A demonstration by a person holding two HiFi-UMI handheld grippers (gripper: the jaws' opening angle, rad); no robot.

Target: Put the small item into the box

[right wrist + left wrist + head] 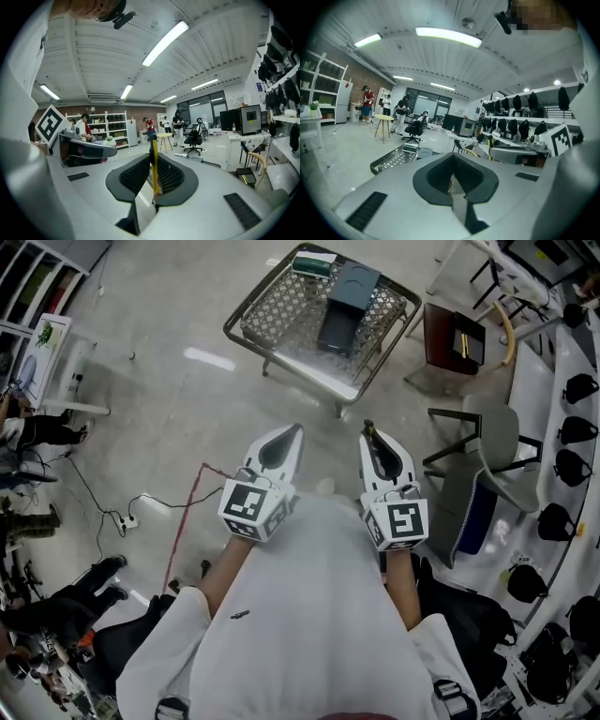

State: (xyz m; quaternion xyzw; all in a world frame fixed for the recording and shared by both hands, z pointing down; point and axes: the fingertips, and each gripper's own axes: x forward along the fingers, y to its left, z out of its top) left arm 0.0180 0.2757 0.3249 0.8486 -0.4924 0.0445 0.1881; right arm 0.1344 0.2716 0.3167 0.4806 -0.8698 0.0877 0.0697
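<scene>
Both grippers are held close to my chest, pointing forward over the floor. My right gripper [368,430] is shut on a thin yellow small item [153,164] with a dark tip [367,426] that stands up between the pads. My left gripper [293,430] is shut with nothing in it, its dark pads [440,176] meeting. Ahead stands a metal mesh table [281,310] carrying a dark open box [339,320] and a green-and-white packet [314,263]. The table [391,159] and box [424,152] also show in the left gripper view, well beyond the jaws.
A grey chair [492,442] and a small brown stool [455,338] stand to the right. A white bench with dark headsets [577,390] runs along the far right. Cables [187,493] cross the floor at left, near a white shelf [47,362]. People [401,115] stand far off.
</scene>
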